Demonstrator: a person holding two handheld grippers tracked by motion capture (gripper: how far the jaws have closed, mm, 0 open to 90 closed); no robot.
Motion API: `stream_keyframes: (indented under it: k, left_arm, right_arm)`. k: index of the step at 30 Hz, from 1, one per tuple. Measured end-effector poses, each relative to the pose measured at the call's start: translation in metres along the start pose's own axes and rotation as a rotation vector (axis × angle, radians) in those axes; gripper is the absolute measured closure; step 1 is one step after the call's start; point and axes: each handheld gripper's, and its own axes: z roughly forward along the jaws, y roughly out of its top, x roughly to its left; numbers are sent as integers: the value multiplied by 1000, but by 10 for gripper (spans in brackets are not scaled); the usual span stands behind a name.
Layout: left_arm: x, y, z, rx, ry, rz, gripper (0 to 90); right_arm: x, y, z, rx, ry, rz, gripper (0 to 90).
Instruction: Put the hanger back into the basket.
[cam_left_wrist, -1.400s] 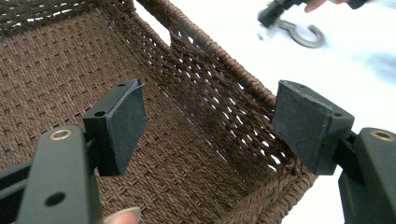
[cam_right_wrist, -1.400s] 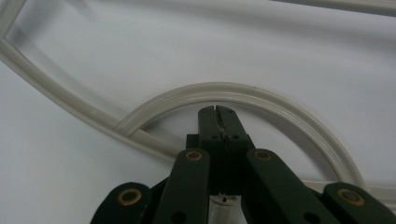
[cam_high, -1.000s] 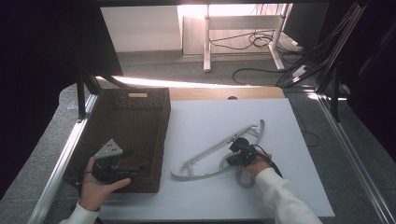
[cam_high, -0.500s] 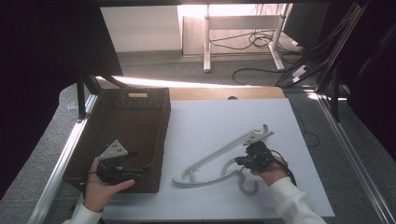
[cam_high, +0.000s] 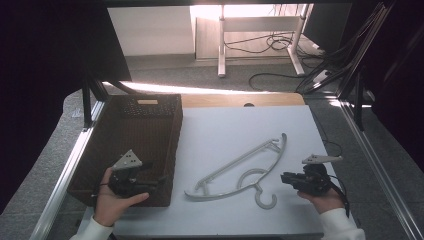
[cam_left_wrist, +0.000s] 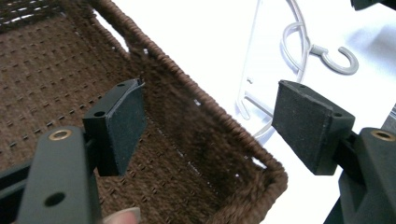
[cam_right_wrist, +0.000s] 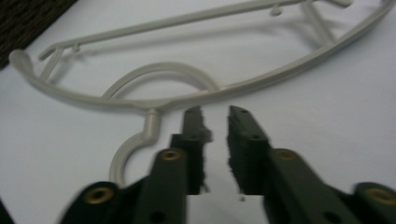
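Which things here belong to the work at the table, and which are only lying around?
Belong to the work:
- hanger
- basket
- left gripper
- right gripper

Only lying around:
- cables on the floor
- white desk legs

A light grey plastic hanger (cam_high: 240, 170) lies flat on the white table (cam_high: 225, 130). It is thin and has a long curved top bar, a straight bar under it, and a round loop in the middle. Its hook (cam_high: 265, 197) points toward the person's side of the table. The hanger lies at a slant, with one end near the basket (cam_high: 135, 145) and the other end farther away to the right.

The basket is dark brown and woven, shaped like a box with an open top. It sits on the left part of the table, just beside the hanger but not touching it. It has a small slot in its far wall.
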Motion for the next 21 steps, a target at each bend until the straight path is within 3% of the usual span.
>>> stream_keyframes:
  k: [10,21]
  left_arm:
    - [-15,11,13,25,-29,41,253]
    - [-40,35,43,63,-90,100,253]
  right_arm:
    - [-9,0,0,-22,-49,33,476]
    - [-12,0,-1,-19,-65,38,432]
